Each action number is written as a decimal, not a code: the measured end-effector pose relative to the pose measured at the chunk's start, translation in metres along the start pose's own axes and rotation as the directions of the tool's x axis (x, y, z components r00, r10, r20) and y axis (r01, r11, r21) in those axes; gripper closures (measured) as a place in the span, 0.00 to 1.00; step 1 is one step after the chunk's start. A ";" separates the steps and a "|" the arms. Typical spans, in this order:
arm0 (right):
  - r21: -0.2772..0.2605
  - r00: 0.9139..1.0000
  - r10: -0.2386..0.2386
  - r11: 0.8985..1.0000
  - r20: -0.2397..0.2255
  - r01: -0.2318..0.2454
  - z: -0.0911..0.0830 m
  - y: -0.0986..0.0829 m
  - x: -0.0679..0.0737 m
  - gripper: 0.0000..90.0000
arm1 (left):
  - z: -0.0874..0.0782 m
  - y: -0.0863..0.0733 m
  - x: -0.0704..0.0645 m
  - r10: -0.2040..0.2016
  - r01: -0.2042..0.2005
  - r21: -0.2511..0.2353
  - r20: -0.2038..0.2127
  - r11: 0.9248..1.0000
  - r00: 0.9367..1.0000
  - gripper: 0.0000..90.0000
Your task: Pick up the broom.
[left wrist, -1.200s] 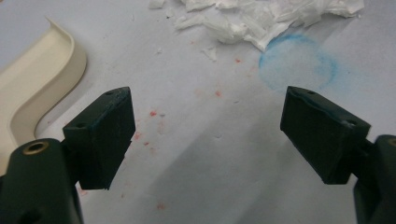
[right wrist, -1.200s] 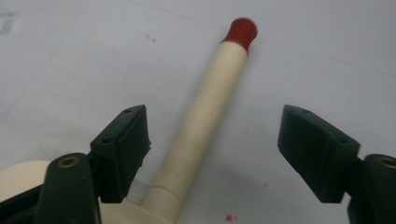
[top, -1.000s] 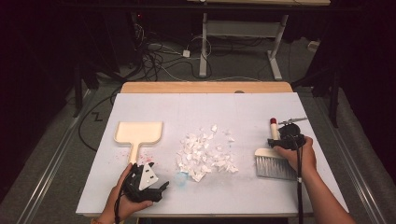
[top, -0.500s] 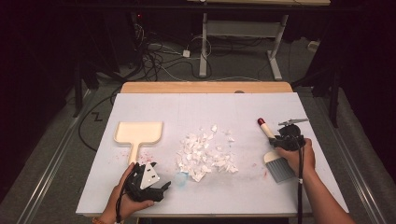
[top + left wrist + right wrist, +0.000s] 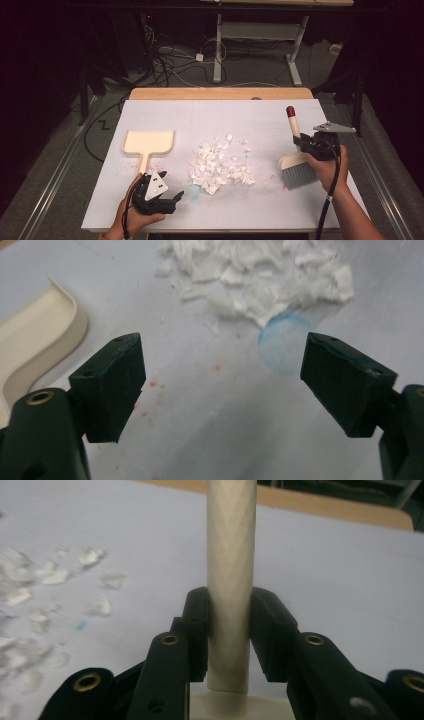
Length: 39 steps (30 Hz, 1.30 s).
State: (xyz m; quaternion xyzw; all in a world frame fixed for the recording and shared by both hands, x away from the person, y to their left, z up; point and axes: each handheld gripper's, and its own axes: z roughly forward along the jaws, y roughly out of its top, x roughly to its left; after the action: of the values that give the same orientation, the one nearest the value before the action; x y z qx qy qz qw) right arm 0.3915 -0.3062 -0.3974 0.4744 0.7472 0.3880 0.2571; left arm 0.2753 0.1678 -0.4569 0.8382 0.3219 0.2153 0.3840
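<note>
A white surface (image 5: pixel 225 120) carries a heap of white paper scraps (image 5: pixel 218 162) at its middle, with a cream dustpan (image 5: pixel 148 143) left of the heap.

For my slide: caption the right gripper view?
Right gripper clamped on the brush handle, paper scraps beside.

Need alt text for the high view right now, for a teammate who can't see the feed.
The right gripper is clamped on the handle of a small brush at the right of a white table. A heap of white paper scraps lies mid-table. The left gripper, jaws open, sits below a cream dustpan.
</note>
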 end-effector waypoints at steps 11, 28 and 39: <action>-0.182 0.994 -0.094 0.980 -0.063 0.081 -0.036 0.023 0.048 0.80 | 0.019 0.079 -0.043 0.067 -0.048 -0.122 0.150 0.991 0.986 0.23; -0.249 0.953 -0.225 0.953 -0.203 0.172 -0.064 0.019 0.113 0.80 | 0.091 0.138 -0.099 0.057 -0.020 -0.161 0.232 0.987 0.971 0.35; -0.282 0.922 -0.282 0.937 -0.266 0.205 -0.078 0.019 0.124 0.79 | 0.071 0.131 -0.084 0.081 -0.026 -0.176 0.313 0.984 0.946 0.72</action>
State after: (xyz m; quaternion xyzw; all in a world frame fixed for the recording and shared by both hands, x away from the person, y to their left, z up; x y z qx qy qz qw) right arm 0.2904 -0.2157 -0.3397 0.2760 0.7765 0.5112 0.2439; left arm 0.3084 0.0074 -0.4079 0.8347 0.2134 0.1139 0.4947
